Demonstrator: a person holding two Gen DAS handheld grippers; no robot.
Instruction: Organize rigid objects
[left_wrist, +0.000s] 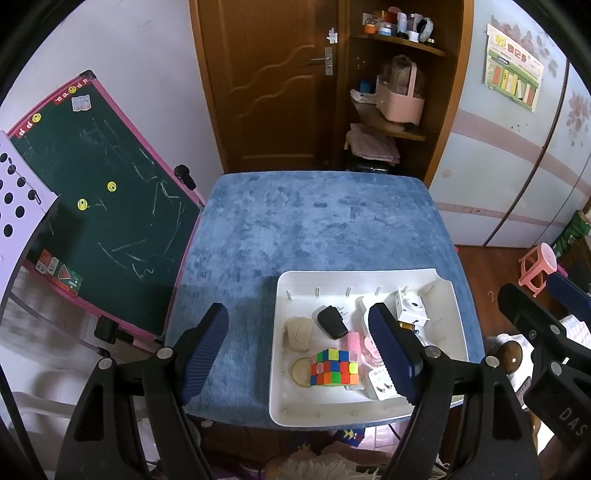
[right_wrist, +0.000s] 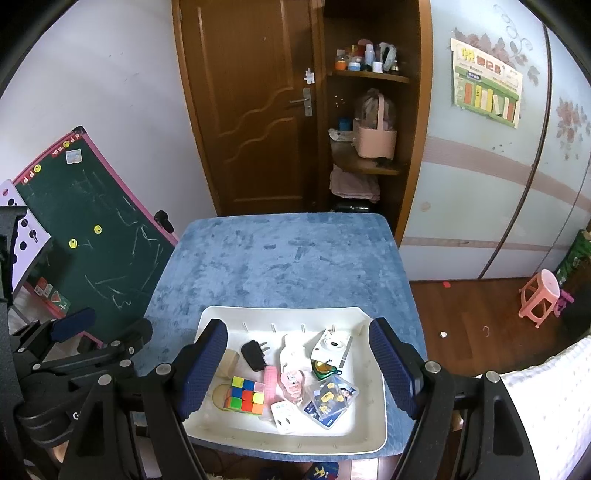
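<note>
I find every rigid object, the puzzle cube (right_wrist: 245, 396), black charger (right_wrist: 254, 353) and white toy camera (right_wrist: 331, 346) among them, gathered inside the white tray (right_wrist: 373, 398), so the items are corralled. My left gripper (left_wrist: 299, 354) and right gripper (right_wrist: 298, 367) hang above the tray, fingers spread wide, holding nothing. The tray sits at the near edge of a blue plush table (right_wrist: 280, 258); beyond it stand a wooden door (right_wrist: 251, 110) and shelves.

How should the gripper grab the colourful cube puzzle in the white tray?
Come straight down on the cube puzzle and pinch two opposite flat sides. Its top is bare, but the pink case and round wooden piece crowd its sides, so slip the fingers in carefully. The right gripper is nearest and open.
</note>
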